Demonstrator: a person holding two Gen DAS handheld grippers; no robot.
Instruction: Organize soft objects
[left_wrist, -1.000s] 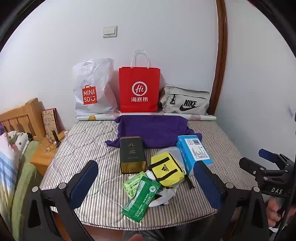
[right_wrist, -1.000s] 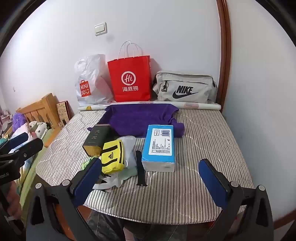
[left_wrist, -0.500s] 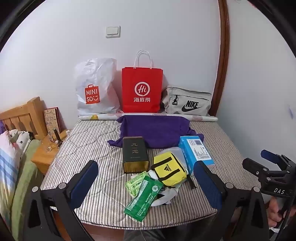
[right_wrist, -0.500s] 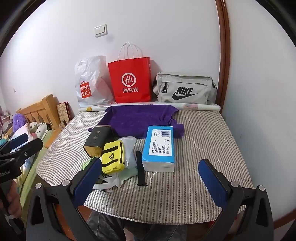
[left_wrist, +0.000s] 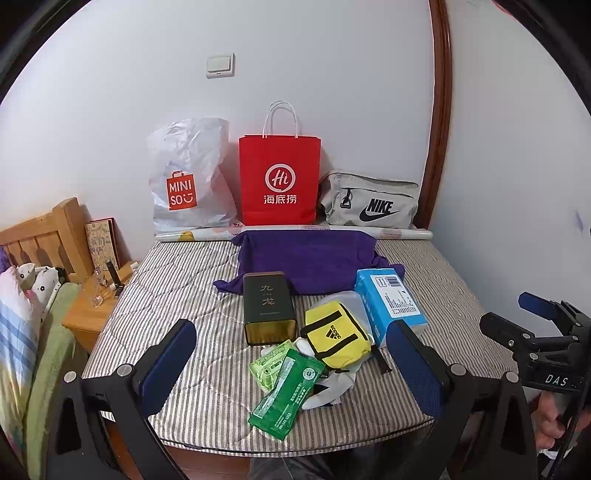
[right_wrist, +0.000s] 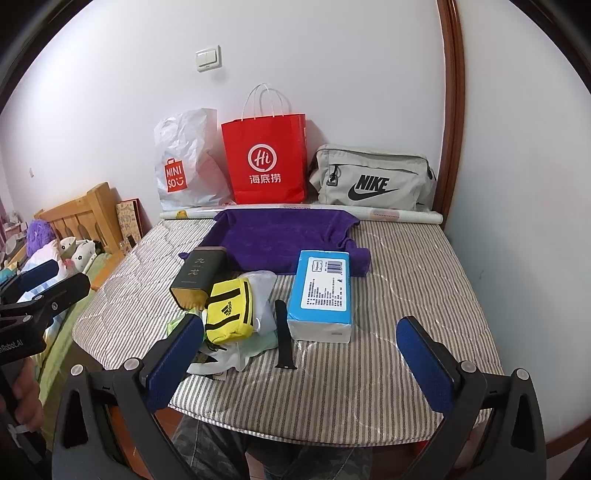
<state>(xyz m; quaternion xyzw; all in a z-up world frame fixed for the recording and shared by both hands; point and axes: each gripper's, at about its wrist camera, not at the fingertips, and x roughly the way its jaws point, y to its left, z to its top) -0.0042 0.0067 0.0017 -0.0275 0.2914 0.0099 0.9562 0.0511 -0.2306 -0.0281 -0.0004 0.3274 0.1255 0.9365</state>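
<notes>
Both grippers — left gripper (left_wrist: 291, 365), right gripper (right_wrist: 299, 365) — hang with jaws wide apart, yellow pouch (left_wrist: 337, 339) at 12 o'clock on the bed (left_wrist: 177, 295).

Striped mattress (right_wrist: 406, 266) carrying a purple towel (right_wrist: 280, 240) spread at centre. Behind the towel: paper roll (right_wrist: 391, 214), three bags. In front: dark tin (right_wrist: 197, 275), yellow pouch (right_wrist: 229, 310), blue box (right_wrist: 321, 295), black strap (right_wrist: 283, 334), green packets (left_wrist: 288, 391).
</notes>
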